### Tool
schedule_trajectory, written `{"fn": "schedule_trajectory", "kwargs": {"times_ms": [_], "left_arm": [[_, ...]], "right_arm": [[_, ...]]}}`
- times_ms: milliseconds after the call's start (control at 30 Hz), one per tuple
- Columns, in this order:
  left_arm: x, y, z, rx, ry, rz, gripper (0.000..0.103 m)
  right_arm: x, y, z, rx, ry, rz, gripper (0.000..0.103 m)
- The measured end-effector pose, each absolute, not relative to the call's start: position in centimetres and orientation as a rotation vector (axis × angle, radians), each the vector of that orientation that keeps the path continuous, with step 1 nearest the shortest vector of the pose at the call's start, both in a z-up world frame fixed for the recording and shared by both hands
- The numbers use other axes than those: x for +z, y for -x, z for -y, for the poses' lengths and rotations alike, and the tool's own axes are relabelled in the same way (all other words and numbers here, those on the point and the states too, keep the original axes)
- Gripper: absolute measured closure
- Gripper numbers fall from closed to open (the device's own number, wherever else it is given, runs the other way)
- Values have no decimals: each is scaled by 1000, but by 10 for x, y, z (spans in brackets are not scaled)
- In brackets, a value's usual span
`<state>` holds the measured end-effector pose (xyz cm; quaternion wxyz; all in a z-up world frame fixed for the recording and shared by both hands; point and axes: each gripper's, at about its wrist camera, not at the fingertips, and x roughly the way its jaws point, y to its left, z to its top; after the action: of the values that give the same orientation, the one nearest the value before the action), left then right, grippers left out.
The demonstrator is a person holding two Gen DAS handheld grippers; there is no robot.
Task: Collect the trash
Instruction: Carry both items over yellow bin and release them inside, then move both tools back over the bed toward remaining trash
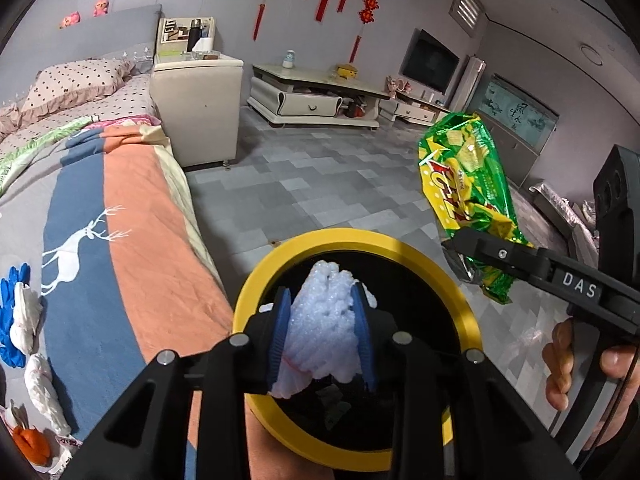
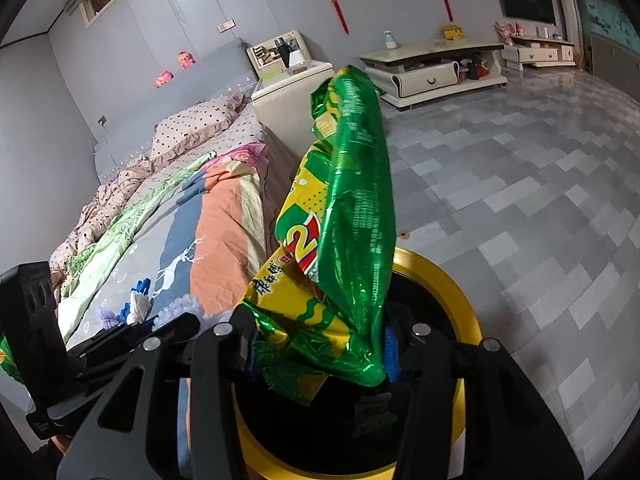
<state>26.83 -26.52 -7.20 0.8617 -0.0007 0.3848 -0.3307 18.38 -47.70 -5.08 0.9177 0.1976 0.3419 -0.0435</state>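
My left gripper (image 1: pixel 322 300) is shut on a white foam net (image 1: pixel 324 332), its blue pads pressing both sides, right above the mouth of a black bin with a yellow rim (image 1: pixel 272 264). To the right, my right gripper (image 1: pixel 460 246) is shut on the lower end of a crumpled green and yellow snack bag (image 1: pixel 464 168), which stands up above the fingers beside the bin. In the right wrist view the snack bag (image 2: pixel 352 200) fills the middle, pinched in the right gripper (image 2: pixel 320 356) over the bin's rim (image 2: pixel 452 292). The left gripper (image 2: pixel 176 320) shows at the left edge.
The bin stands on the grey tiled floor (image 1: pixel 320 184) against a bed with a striped deer quilt (image 1: pixel 120 220). On the quilt lie a blue glove with white crumpled wads (image 1: pixel 24 312) and an orange scrap (image 1: pixel 30 444). A nightstand (image 1: pixel 196 108) and low TV cabinet (image 1: pixel 316 100) stand farther off.
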Motion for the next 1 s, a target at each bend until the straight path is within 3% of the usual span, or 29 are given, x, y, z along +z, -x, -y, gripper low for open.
{"fn": "schedule_trajectory", "kwargs": {"times_ms": [233,433,500,600,1000], "left_arm": [[-68,-266,263,-699,9,-795,65],[-64,-262,259,-691,21,-782,47],[-62,-261,257,-689,29,-776,37],[-60,-261,253,-681,32,-767,32],[-47,-256,222,-617,35,-721,24]], "right_arm": [[-47,-176,480,-112,-414,-686,49],[-46,-168,483,-139,-423,-684,47],[-45,-165,485,-145,-426,-681,45],[-41,-161,485,-153,-428,-671,42],[-29,-148,478,-143,-436,-645,39]]}}
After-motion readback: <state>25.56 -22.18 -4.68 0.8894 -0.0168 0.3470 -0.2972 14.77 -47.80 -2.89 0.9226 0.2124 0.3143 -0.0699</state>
